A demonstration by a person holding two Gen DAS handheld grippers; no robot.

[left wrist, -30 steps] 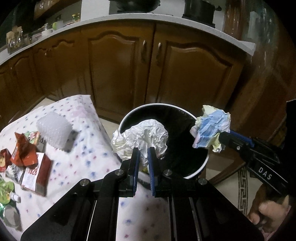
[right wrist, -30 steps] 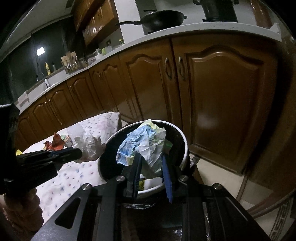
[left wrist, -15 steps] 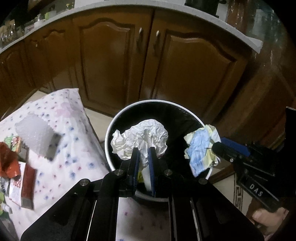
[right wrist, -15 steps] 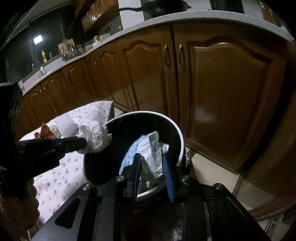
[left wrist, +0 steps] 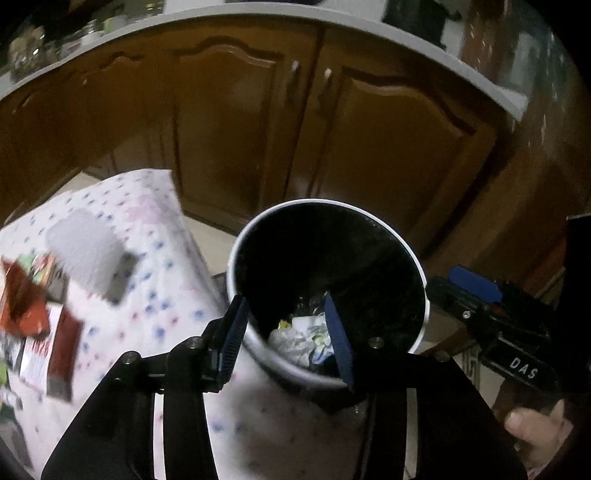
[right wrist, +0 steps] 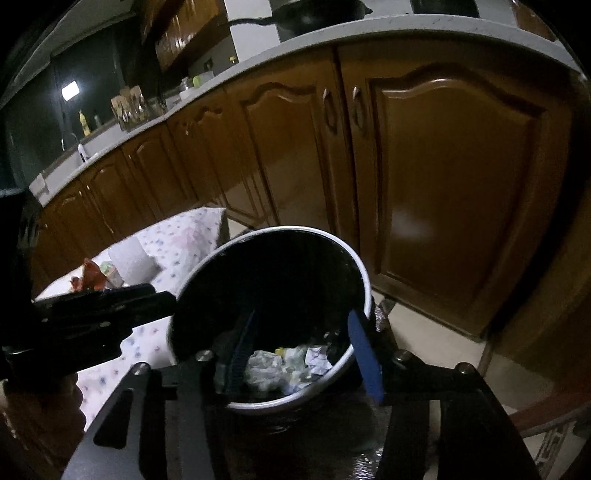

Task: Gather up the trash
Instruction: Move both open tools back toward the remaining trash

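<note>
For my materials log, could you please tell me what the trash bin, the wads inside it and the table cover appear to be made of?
Trash bin: likely plastic, a smooth white rim around a glossy black inside, possibly a liner.
Wads: crumpled paper, matte white with sharp creases and some blue and yellow print.
Table cover: seemingly soft fabric, white with small blue and pink dots, draping over the edge.

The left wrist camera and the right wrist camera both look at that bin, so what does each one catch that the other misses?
Only the left view shows the flat red packets at the cloth's near end and the right claw from outside. Only the right view shows the pan on the counter, the lit window, and the left claw from outside. Both show the white-rimmed bin with crumpled paper inside, the dotted tablecloth, the white roll and brown cabinets.
</note>
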